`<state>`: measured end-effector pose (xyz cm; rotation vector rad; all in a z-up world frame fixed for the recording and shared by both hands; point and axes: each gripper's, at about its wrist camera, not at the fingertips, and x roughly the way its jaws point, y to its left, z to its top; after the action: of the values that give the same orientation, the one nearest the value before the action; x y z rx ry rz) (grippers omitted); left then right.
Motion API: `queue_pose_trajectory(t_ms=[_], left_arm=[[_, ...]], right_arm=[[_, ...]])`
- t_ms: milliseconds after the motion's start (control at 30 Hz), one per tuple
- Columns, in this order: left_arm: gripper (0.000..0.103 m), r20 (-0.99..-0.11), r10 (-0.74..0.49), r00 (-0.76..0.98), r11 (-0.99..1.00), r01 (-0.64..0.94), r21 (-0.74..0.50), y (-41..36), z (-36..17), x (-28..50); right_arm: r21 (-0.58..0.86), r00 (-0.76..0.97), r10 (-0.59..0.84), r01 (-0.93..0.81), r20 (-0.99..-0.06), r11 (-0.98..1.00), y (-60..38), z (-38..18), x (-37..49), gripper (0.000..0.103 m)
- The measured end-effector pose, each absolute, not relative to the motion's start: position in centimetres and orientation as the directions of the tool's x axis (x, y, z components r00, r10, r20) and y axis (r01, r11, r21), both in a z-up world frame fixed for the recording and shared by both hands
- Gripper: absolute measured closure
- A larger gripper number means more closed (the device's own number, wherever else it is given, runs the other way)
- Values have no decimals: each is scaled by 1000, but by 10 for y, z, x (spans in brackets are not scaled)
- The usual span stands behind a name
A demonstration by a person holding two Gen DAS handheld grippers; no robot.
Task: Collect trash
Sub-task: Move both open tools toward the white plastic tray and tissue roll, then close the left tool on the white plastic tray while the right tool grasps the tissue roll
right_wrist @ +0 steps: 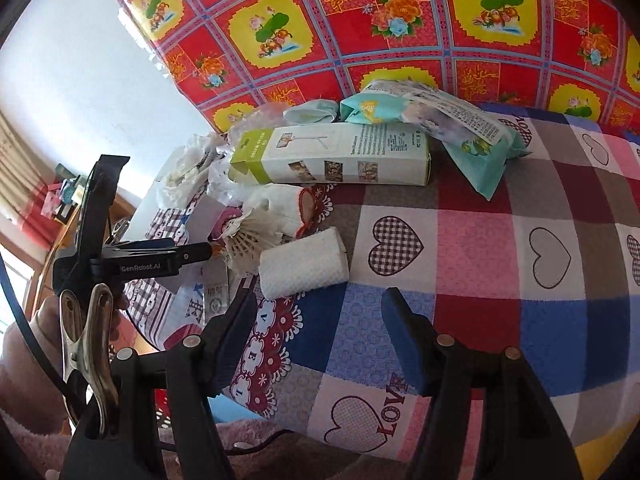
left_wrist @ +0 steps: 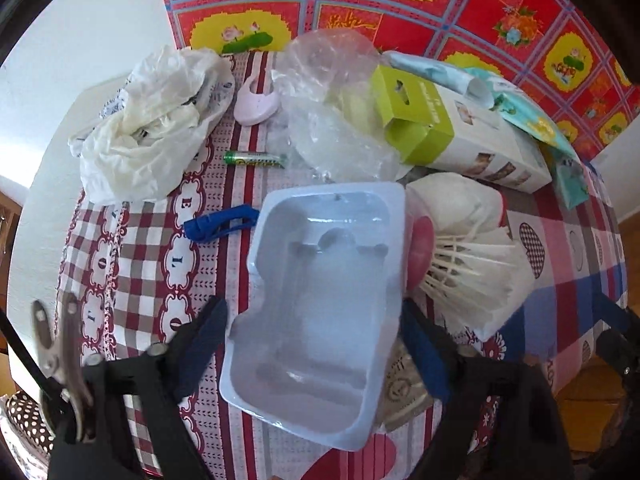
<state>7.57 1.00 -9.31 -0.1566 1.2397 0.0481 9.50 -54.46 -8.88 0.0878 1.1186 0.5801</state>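
Note:
A pale blue moulded plastic tray (left_wrist: 320, 304) lies between the fingers of my left gripper (left_wrist: 312, 312). The jaws stand wide, and a thin strip of tablecloth shows beside the left finger (left_wrist: 204, 344). My right gripper (right_wrist: 320, 304) is open over the checked tablecloth (right_wrist: 480, 280) with nothing between its fingers. A folded white paper towel (right_wrist: 302, 266) lies just ahead of it. Other litter: a crumpled white plastic bag (left_wrist: 148, 128), a clear plastic bag (left_wrist: 332, 112), a green and white carton (left_wrist: 452, 136) (right_wrist: 332, 158), a teal wipes packet (right_wrist: 472, 140).
A green battery (left_wrist: 254, 159), a blue clip (left_wrist: 222, 224), a pink plastic piece (left_wrist: 256, 104) and a shuttlecock (left_wrist: 472, 268) (right_wrist: 252, 236) lie on the table. A red flowered sheet (right_wrist: 360, 20) hangs behind. A hand (right_wrist: 36, 320) shows at the left.

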Motion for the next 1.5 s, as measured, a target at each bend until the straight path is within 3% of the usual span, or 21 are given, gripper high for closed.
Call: queue_pose_trajectory(t_ms=[433,767,967,1300,1400,1500], left_arm=[[26,-934,-63,353,970,-199,-140,26,-84,55],[26,-912,-75,404,947,-258,-192,34,-61,33],[26,-908,-54,416,944,-275,-182,33,-55,25],[26,-917,-20,398,945,-292,-147,28,-57,23],[26,-914,-24,406,943,-295,-156,26,-56,22],[26,-913,-26,408,945,-287,-155,24,-56,23]], right_arm=[[358,232,484,-429,-844,829,-527,-104,102,37],[243,241,427,-543,-872,804,-488,-125,117,34],[232,236,417,-552,-877,801,-476,-136,128,28],[150,239,348,-589,-906,794,-457,-155,129,28],[134,247,329,-577,-911,806,-456,-155,129,33],[134,261,326,-557,-909,819,-462,-154,129,44]])
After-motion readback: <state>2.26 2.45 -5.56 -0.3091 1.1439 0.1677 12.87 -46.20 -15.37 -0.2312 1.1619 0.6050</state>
